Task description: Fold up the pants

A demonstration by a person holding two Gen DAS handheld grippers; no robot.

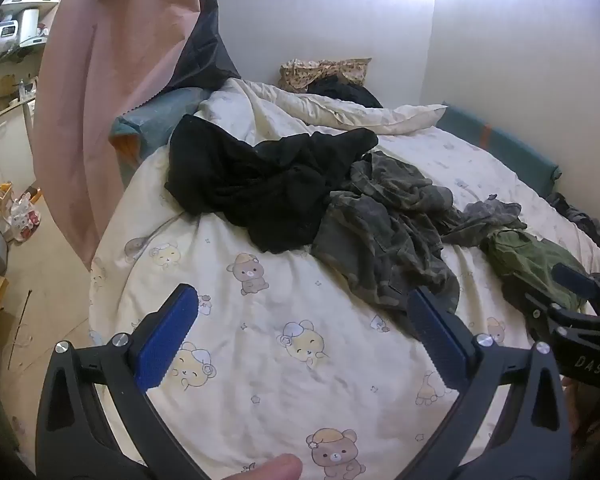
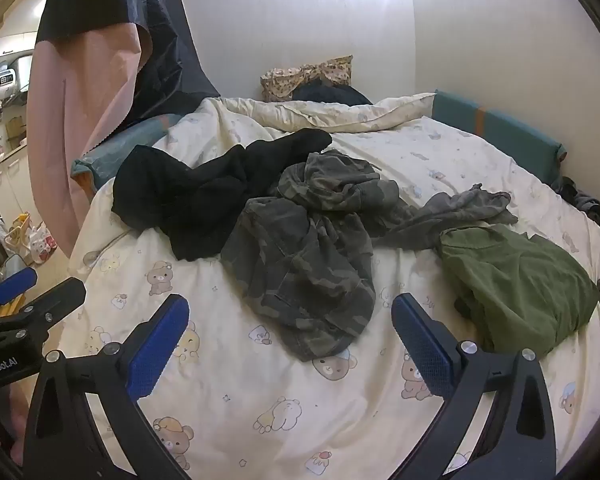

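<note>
Both my jaws stand spread as wide as they go, with nothing between the blue pads; the left gripper and the right gripper hang side by side above the near edge of the bed, tipped down toward it, which I judge is a ready stance before any garment is picked. Ahead of my right jaws, closest to the near edge, lies the camouflage pants, crumpled in a heap, the likeliest thing to fold first. Touching them toward the left edge of the bed sprawls a black garment, also bunched; toward the right edge a grey garment trails out, and beside it sits an olive-green garment that looks roughly folded over already. Nothing is spread flat yet, so the folding seems to be at its very start. The cream cover under it all is printed with small cartoon bears. At the far edge a rumpled duvet is pushed back against the wall, with a floral pillow behind it. Lettering shows on my own frames: "DAS" on the right gripper as seen from the left wrist, and "...enRobot.AI", its start cut off, on the left one as seen from the right.
</note>
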